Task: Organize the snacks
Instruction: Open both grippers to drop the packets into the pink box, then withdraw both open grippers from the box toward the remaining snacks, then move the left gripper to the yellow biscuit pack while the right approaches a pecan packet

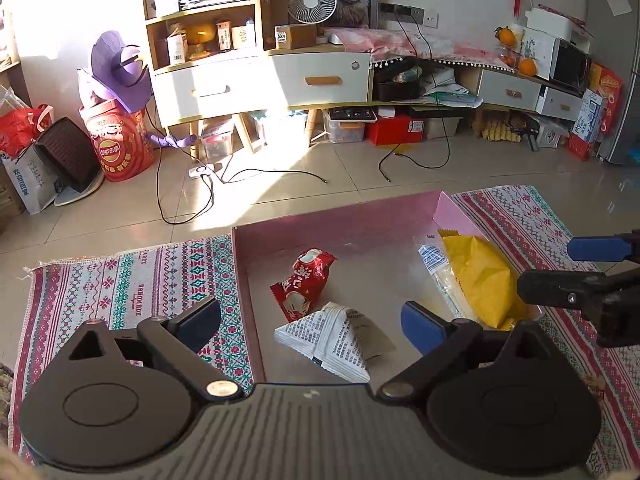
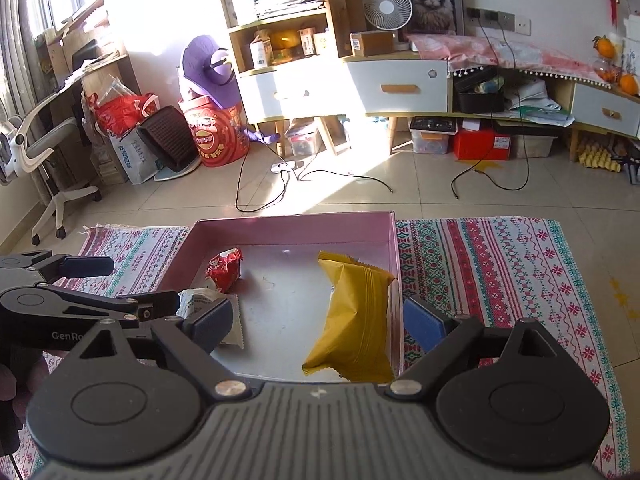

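A shallow pink box lies on a patterned mat. In it are a red snack packet, a white triangular packet, a yellow snack bag and a clear striped packet. My left gripper is open and empty, hovering over the box's near left, above the white packet. My right gripper is open and empty, straddling the box's right wall above the yellow bag. Each gripper shows in the other's view, the right and the left.
The patterned mat lies on a tiled floor. Behind are a shelf unit with drawers, a red Lay's tub, loose cables and an office chair at far left.
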### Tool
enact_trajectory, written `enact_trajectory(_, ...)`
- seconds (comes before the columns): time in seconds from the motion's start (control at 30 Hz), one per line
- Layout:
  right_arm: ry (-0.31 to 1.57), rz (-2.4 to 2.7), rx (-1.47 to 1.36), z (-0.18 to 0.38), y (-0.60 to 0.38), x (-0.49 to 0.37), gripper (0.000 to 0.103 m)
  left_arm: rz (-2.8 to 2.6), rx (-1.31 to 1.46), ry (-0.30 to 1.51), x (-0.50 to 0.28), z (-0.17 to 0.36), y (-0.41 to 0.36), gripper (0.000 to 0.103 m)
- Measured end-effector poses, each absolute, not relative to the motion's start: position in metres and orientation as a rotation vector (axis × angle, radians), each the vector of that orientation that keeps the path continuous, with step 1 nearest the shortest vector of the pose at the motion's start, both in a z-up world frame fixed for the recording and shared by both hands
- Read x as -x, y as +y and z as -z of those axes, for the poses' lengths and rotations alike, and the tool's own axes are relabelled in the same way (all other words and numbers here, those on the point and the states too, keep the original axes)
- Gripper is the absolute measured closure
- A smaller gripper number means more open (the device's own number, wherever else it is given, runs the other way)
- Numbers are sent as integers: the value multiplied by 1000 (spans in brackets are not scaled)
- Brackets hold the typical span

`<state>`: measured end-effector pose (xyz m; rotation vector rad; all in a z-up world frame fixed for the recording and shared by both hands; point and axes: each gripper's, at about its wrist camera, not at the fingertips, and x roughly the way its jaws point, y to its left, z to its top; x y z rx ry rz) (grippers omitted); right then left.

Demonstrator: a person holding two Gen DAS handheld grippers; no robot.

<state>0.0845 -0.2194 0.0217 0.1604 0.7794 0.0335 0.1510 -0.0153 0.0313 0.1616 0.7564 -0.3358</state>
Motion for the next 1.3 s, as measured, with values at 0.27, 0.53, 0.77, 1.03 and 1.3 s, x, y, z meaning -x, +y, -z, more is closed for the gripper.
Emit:
enact_trajectory(0.27, 794, -58, -131, -23, -211, -61, 8, 338, -114, 776, -124, -31, 3, 0)
enact_trajectory(0.53, 806, -74, -63, -28, -196, -36, 2, 300, -143, 789, -98, -28, 16, 0)
enact_trajectory(0.77, 802, -85, -27, -28, -188, -17, 1, 294, -181, 807, -72, -24, 22, 0)
enact_trajectory(1.03, 795, -111, 2, -17, -180, 1, 1, 305, -171, 803, -45, -9, 34, 0)
enact_trajectory(1.3, 756, -145, 25, -1, -176, 27, 1, 329, -186, 799, -24, 11, 42, 0)
